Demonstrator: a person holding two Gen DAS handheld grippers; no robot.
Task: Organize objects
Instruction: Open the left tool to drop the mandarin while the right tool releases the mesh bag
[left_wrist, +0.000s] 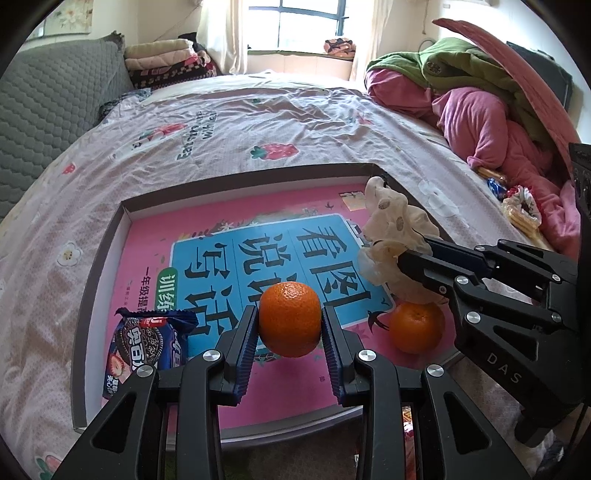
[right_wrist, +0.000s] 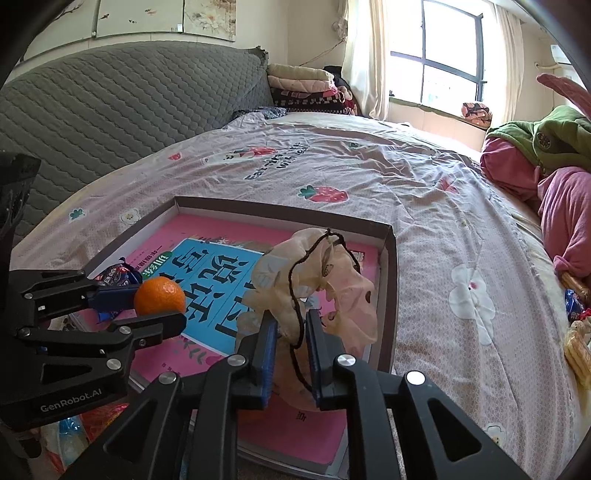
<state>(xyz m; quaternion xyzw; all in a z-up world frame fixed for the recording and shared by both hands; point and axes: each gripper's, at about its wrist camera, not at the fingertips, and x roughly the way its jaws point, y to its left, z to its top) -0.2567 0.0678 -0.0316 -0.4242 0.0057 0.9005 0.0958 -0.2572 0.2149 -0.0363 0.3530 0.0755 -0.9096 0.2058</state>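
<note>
Bedroom, pink strawberry-print bed sheet (left_wrist: 295, 122). Shallow cardboard box tray (left_wrist: 110, 236) lying on bed, pink book w/ blue title panel (left_wrist: 258, 243) flat inside, covering most of tray floor.

Left gripper (left_wrist: 290, 325) over tray's near half, fingers (left_wrist: 247, 332) partly closed, pads pressed on both sides of an orange (left_wrist: 289, 317), held clear above the book. Same orange visible from right wrist view at far left (right_wrist: 159, 295), between left fingers.

Right gripper (right_wrist: 290, 332) over tray's right side, fingers (right_wrist: 267, 339) narrowly apart. Cream fabric bundle w/ brown spots (right_wrist: 325, 273) bunched up above and between them, dark string (right_wrist: 295, 295) looped over it and hanging down through the gap. Can't tell whether pads still press on fabric; gap visible beside the string. From left wrist view, bundle (left_wrist: 391, 229) sits at right fingertips, over tray's right edge.

Second orange (left_wrist: 417, 326) resting on book, just below the bundle, right of held one, apart from it. Blue cookie packet (left_wrist: 147, 343) at tray's near-left corner, lying on book, near left fingers but not touching.

Beyond tray: grey quilted headboard (right_wrist: 110, 99) at left, folded blankets (left_wrist: 166, 59) near window, pile of pink and green bedding (left_wrist: 480, 103) at right. A few snack wrappers (left_wrist: 517, 206) on bed by that pile, well apart from tray.
</note>
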